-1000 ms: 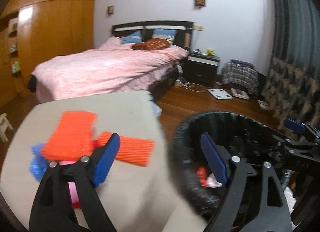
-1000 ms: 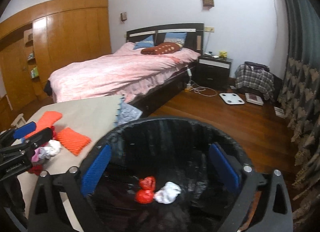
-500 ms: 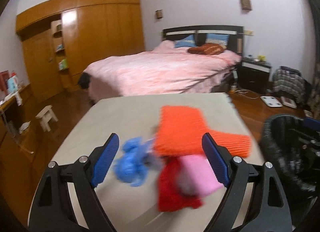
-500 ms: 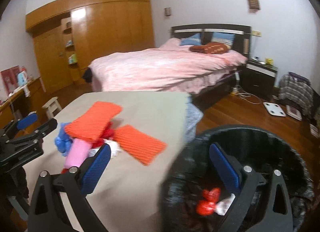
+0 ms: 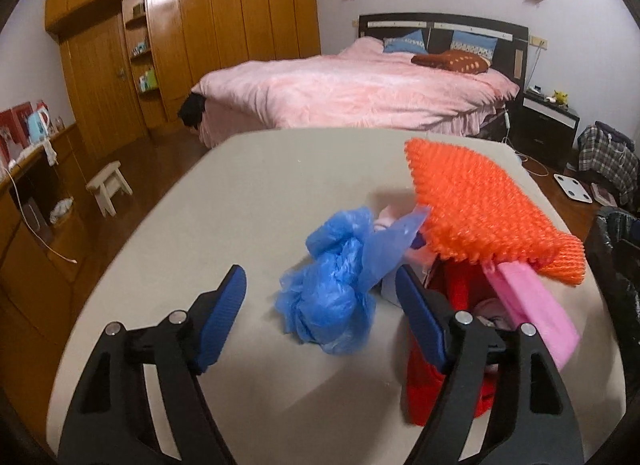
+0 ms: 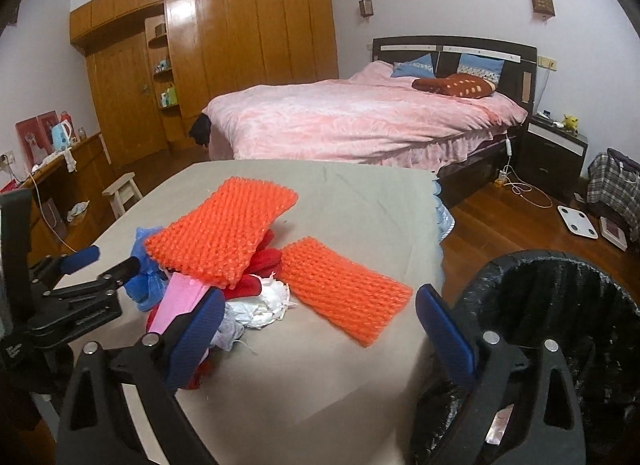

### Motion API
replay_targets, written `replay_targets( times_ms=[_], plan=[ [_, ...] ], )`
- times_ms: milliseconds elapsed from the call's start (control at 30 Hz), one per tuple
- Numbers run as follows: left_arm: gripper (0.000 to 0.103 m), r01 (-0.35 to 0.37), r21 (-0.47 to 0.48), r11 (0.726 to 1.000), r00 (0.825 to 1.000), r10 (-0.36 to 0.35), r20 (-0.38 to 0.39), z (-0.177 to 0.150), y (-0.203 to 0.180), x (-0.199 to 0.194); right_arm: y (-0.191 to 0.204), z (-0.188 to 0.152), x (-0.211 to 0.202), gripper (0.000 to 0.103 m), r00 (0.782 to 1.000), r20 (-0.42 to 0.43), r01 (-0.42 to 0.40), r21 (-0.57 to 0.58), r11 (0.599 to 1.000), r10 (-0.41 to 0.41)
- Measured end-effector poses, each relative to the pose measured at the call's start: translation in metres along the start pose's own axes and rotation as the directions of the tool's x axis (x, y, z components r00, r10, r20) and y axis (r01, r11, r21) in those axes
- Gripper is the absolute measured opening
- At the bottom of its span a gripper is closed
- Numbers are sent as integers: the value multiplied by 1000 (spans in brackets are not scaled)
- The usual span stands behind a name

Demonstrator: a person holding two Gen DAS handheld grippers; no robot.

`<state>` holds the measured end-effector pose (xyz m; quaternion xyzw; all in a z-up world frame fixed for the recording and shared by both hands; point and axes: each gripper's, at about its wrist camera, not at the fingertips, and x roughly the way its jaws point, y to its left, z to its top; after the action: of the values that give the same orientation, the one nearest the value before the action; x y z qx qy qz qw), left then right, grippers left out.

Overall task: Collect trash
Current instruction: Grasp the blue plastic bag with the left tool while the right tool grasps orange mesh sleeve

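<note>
Jaws spread wide, the left gripper point(image 5: 320, 309) frames the crumpled blue plastic bag point(image 5: 340, 281) lying straight ahead, while the equally open right gripper point(image 6: 316, 329) hangs farther off.

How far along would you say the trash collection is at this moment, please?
Done: hard to judge; the bin's contents are not visible now. In hand: nothing, though the open left tongs straddle the crumpled blue bag; the right tongs are open too. Left: the two orange foam nets, pink piece, red item and white wad remain on the table.
</note>
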<state>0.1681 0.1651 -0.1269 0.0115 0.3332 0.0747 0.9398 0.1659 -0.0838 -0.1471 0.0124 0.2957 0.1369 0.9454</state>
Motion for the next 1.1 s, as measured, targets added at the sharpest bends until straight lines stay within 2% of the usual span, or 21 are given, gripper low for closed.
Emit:
replay_targets(
  times_ms=[167, 233, 300, 400, 567, 800, 1100],
  plan=[
    [65, 23, 2, 1000, 999, -23, -38, -7, -1, 17, 0, 1, 3, 94, 1000, -11, 5, -7, 1000, -5],
    [55, 45, 4, 999, 996, -45, -72, -11, -3, 27, 0, 2, 4, 94, 1000, -13, 3, -9, 1000, -3],
    [36, 66, -1, 998, 993, -66, -100, -13, -1, 34, 2, 4, 5, 94, 1000, -13, -1, -12, 1000, 0],
    [29, 94, -23, 995, 991, -96, -95, -13, 4, 35, 6, 8, 5, 94, 1000, -7, -6, -21, 1000, 6],
    [29, 72, -39, 997, 997, -73, -34, -7, 9, 16, 20, 17, 5, 94, 999, 15, -31, -49, 998, 31],
    [29, 41, -54, 998, 999, -41, 5, 12, 18, -3, 45, 35, 17, 91, 996, 27, -88, -61, 994, 90],
    [29, 18, -62, 998, 1000, -18, 7, 22, 26, -2, 64, 38, 55, 70, 994, -52, -95, -65, 993, 92]
  ],
)
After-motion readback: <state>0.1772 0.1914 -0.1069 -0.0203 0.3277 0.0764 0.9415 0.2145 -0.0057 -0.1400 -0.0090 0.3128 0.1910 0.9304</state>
